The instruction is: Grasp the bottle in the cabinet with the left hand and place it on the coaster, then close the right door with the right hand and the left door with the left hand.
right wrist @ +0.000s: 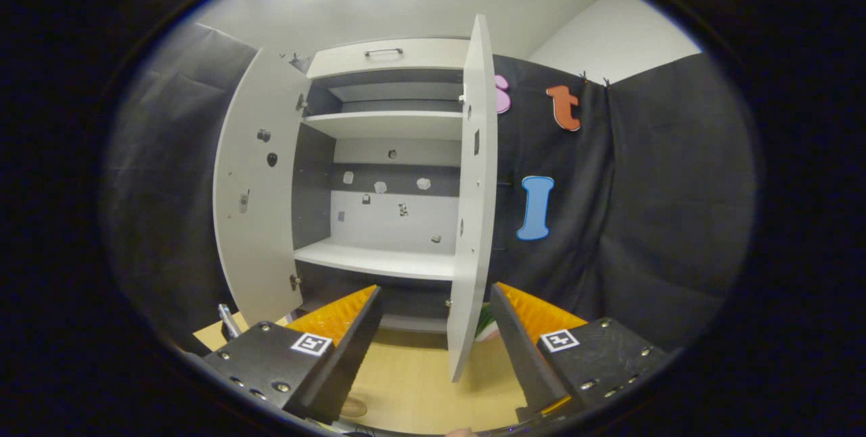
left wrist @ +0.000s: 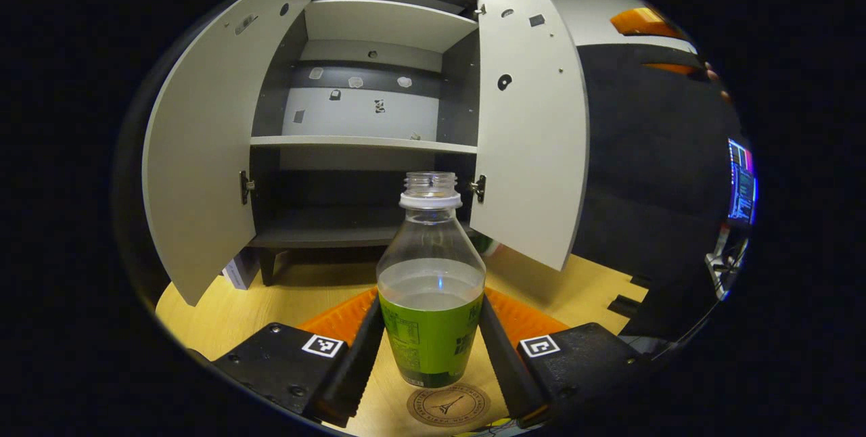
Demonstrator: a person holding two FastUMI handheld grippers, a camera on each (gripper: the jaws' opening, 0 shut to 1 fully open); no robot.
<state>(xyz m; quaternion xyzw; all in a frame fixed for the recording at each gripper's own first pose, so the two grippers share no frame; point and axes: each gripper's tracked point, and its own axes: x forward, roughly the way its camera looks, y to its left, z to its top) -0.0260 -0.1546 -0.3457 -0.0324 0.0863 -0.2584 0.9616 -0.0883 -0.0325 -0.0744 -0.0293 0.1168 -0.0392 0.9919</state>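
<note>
We hold the bottle (left wrist: 431, 302) between our left gripper (left wrist: 433, 349) fingers, above the coaster (left wrist: 448, 404); next, lower and release. Our right gripper (right wrist: 433, 349) gapes wide.

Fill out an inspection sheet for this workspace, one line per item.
Surface: wooden table, bare around the cabinet.
Job's things: bottle, uncapped, partly filled, upright between the left gripper's fingers, just behind the coaster; cabinet shelves bare; left door and right door both open.
Clutter: nothing seen.
Grippers: left gripper fingers flank the bottle, contact unclear; right gripper open, right door's edge between its fingers, untouched.
Cables: nothing seen.
Surroundings: black cloth wall; lit screen at the far right.
</note>
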